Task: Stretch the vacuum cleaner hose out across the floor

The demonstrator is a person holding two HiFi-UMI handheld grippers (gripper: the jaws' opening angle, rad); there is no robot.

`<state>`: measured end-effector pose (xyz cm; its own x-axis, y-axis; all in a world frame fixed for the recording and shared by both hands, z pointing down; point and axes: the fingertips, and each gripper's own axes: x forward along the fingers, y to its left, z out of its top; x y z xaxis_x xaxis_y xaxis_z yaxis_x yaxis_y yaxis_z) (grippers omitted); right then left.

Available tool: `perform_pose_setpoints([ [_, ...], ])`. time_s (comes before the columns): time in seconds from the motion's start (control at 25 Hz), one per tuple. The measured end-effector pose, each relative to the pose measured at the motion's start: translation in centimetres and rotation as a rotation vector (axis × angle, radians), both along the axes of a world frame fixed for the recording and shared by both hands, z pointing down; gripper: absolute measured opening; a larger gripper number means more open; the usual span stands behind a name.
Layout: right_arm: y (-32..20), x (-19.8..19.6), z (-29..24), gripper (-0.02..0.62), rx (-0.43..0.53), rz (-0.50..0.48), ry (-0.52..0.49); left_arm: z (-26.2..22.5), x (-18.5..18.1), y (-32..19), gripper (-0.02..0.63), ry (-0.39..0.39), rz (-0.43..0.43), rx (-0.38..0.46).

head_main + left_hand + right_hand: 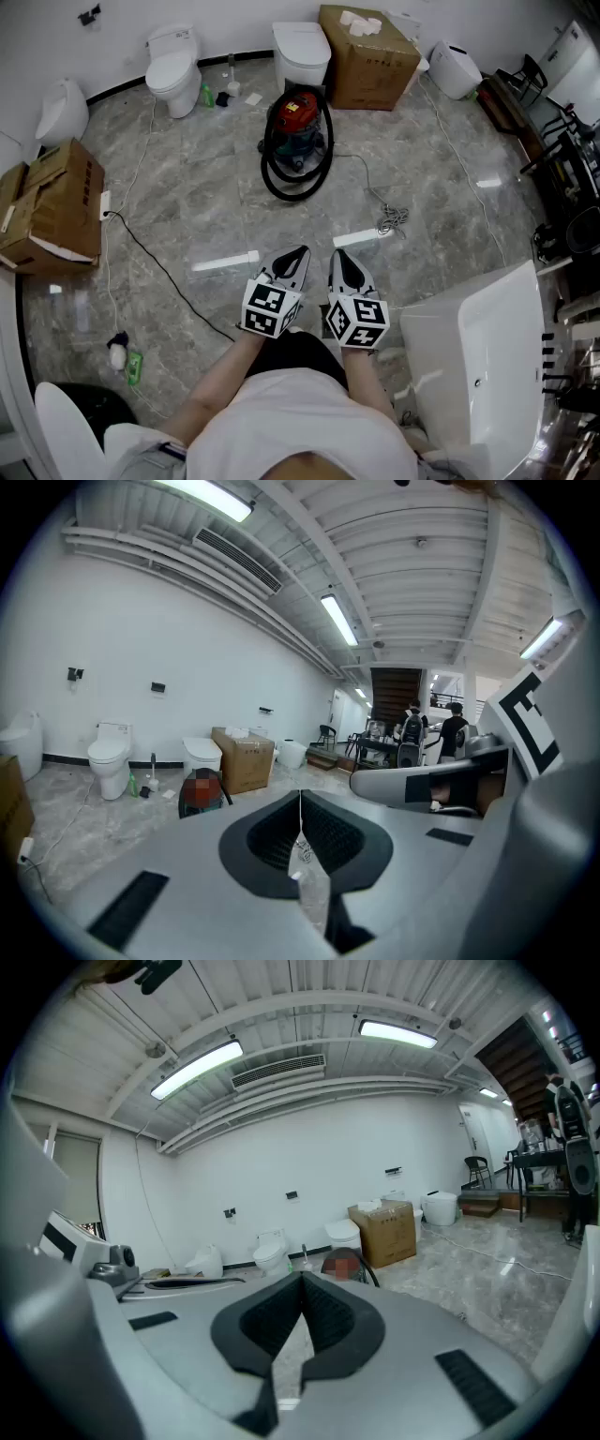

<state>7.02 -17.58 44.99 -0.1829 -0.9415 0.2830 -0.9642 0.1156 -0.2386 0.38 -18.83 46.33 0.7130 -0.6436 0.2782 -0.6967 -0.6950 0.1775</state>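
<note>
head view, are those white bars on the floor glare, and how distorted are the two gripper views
Head view: the white bars look like ceiling-light glare on the glossy floor; room edges bow outward. Left gripper view: strong fisheye, black corners, ceiling light blown out. Right gripper view: same fisheye and dark rim, ceiling lights bright, walls evenly lit.

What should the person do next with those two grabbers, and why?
Probably step forward toward the vacuum cleaner. Its black hose lies looped around it on the floor, seemingly well beyond reach. The left gripper and the right gripper are both shut on nothing and held close to the body. Opening the jaws can wait until the hose is near.
</note>
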Motion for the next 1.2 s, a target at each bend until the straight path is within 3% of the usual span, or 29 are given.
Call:
perform_pose_setpoints([
  [0.48,0.3,0.6,0.5,0.015,0.006,0.003,-0.037,0.9,0.1,0.3,0.009,-0.008,-0.016,-0.020],
  [1.2,0.4,8.2,3.1,0.015,-0.020,0.064,-0.078,2.8,5.8,0.0,0.009,-0.006,-0.033,-0.036],
])
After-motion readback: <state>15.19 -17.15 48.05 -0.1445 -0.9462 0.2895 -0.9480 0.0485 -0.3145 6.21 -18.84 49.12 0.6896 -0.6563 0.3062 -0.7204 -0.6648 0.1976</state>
